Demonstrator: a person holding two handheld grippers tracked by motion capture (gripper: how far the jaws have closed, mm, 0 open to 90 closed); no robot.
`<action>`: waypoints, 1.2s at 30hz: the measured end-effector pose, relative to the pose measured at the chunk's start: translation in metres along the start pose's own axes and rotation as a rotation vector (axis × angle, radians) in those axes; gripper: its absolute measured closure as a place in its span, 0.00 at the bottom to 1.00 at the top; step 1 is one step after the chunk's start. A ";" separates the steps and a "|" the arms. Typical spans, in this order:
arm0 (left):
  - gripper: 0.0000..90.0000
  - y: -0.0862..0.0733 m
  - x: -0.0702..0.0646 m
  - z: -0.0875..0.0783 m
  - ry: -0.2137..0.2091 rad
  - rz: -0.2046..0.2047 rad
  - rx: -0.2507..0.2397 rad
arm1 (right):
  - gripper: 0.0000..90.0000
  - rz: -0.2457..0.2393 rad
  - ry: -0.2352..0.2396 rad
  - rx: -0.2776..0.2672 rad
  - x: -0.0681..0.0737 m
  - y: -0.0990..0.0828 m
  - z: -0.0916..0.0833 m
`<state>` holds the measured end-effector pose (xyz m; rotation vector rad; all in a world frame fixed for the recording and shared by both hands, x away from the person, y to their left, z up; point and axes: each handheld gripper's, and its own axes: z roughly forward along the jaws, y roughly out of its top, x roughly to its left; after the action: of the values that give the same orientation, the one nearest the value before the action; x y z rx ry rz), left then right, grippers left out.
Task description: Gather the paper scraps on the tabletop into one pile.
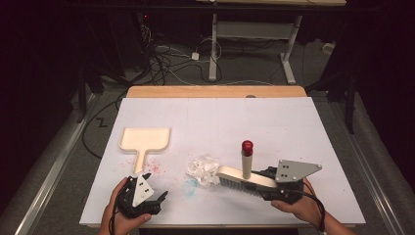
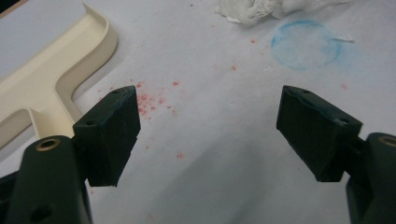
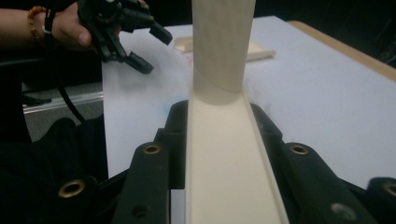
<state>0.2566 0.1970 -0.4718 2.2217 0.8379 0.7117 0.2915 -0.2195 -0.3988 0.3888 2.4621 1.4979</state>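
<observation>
1. Cream dustpan (image 1: 145,139), at ten o'clock on the white table (image 1: 274,122).
2. Cream brush (image 1: 244,178) with a red-capped handle.
3. White crumpled paper (image 1: 203,169); pale blue ring stain (image 2: 306,44).
4. Red specks (image 2: 147,100) at seven o'clock.
5. Black grippers: left (image 1: 159,198), right (image 3: 217,128).

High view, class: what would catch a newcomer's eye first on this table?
The cream brush with its red-capped handle, clamped in the right gripper at the near right, bristles beside a crumpled white wad. To the left lies a cream dustpan among red specks, with the left gripper open near its handle.
</observation>
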 end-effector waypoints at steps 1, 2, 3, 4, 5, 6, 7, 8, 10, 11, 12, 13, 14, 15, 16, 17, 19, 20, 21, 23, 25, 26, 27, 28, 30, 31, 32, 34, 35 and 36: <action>0.23 0.000 0.000 0.000 -0.001 0.000 0.000 | 0.75 0.006 -0.012 0.011 0.000 -0.003 -0.004; 0.23 0.000 0.000 0.001 -0.002 0.001 0.003 | 0.75 0.014 -0.020 0.030 -0.001 -0.007 -0.009; 0.23 0.000 0.000 0.002 -0.002 0.002 0.005 | 0.75 0.026 -0.018 0.047 -0.003 -0.011 -0.013; 0.23 0.000 0.000 0.002 -0.002 0.002 0.008 | 0.75 0.039 -0.026 0.058 -0.004 -0.015 -0.017; 0.23 0.001 0.000 0.002 -0.004 0.002 0.008 | 0.75 0.059 -0.036 0.069 -0.006 -0.019 -0.022; 0.23 0.001 0.000 0.002 -0.004 0.003 0.008 | 0.75 0.078 -0.034 0.086 -0.008 -0.023 -0.026; 0.23 0.001 -0.001 0.002 -0.004 0.006 0.007 | 0.75 0.101 -0.036 0.099 -0.011 -0.026 -0.031; 0.23 0.001 -0.001 0.002 -0.006 0.006 0.008 | 0.75 0.128 -0.048 0.107 -0.013 -0.030 -0.036; 0.23 0.001 -0.001 0.003 -0.005 0.007 0.012 | 0.75 0.193 -0.047 0.152 -0.023 -0.037 -0.043; 0.23 0.002 -0.001 0.004 -0.006 0.007 0.013 | 0.75 0.219 -0.063 0.159 -0.028 -0.040 -0.047; 0.23 0.002 -0.001 0.004 -0.008 0.007 0.013 | 0.75 0.253 -0.066 0.170 -0.034 -0.043 -0.049; 0.23 0.002 -0.001 0.005 -0.008 0.010 0.015 | 0.75 0.291 -0.054 0.188 -0.041 -0.046 -0.051; 0.23 0.003 -0.002 0.006 -0.009 0.011 0.016 | 0.75 0.325 -0.053 0.195 -0.047 -0.048 -0.052; 0.23 0.004 -0.002 0.006 -0.010 0.016 0.018 | 0.75 0.347 -0.061 0.199 -0.052 -0.050 -0.052; 0.23 0.004 -0.002 0.007 -0.011 0.018 0.019 | 0.75 0.371 -0.060 0.212 -0.057 -0.051 -0.051; 0.23 0.004 -0.003 0.007 -0.013 0.019 0.018 | 0.75 0.388 -0.064 0.216 -0.061 -0.052 -0.051; 0.23 0.004 -0.002 0.008 -0.016 0.018 0.022 | 0.74 0.409 -0.061 0.236 -0.069 -0.053 -0.049; 0.23 0.004 -0.002 0.009 -0.016 0.017 0.022 | 0.73 0.420 -0.058 0.249 -0.073 -0.053 -0.047; 0.23 0.004 -0.002 0.009 -0.017 0.018 0.025 | 0.72 0.421 -0.071 0.256 -0.078 -0.052 -0.045; 0.23 0.004 -0.002 0.010 -0.019 0.021 0.026 | 0.69 0.430 -0.083 0.282 -0.086 -0.052 -0.039; 0.23 0.004 -0.002 0.010 -0.021 0.021 0.026 | 0.65 0.442 -0.092 0.322 -0.095 -0.051 -0.031; 0.23 0.004 -0.002 0.010 -0.027 0.010 0.032 | 0.63 0.424 -0.098 0.344 -0.099 -0.051 -0.028; 0.23 0.004 -0.002 0.010 -0.027 0.010 0.032 | 0.60 0.417 -0.109 0.358 -0.103 -0.050 -0.024; 0.23 0.004 -0.002 0.010 -0.027 0.009 0.032 | 0.55 0.412 -0.120 0.368 -0.108 -0.048 -0.022; 0.23 0.005 -0.002 0.011 -0.030 0.008 0.030 | 0.50 0.401 -0.146 0.400 -0.115 -0.045 -0.020; 0.23 0.005 -0.001 0.011 -0.027 0.021 0.025 | 0.49 0.399 -0.136 0.409 -0.119 -0.045 -0.019; 0.23 0.005 -0.001 0.011 -0.027 0.023 0.027 | 0.48 0.397 -0.124 0.419 -0.123 -0.044 -0.019; 0.23 0.004 0.000 0.013 -0.037 0.010 0.037 | 0.45 0.391 -0.114 0.428 -0.128 -0.044 -0.017; 0.23 0.005 0.001 0.014 -0.033 0.021 0.035 | 0.43 0.384 -0.111 0.439 -0.131 -0.044 -0.015; 0.23 0.004 0.000 0.015 -0.039 0.013 0.045 | 0.40 0.386 -0.118 0.447 -0.134 -0.043 -0.014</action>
<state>0.2681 0.1892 -0.4781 2.2758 0.8288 0.6592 0.4080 -0.2960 -0.4231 1.0513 2.7181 0.9784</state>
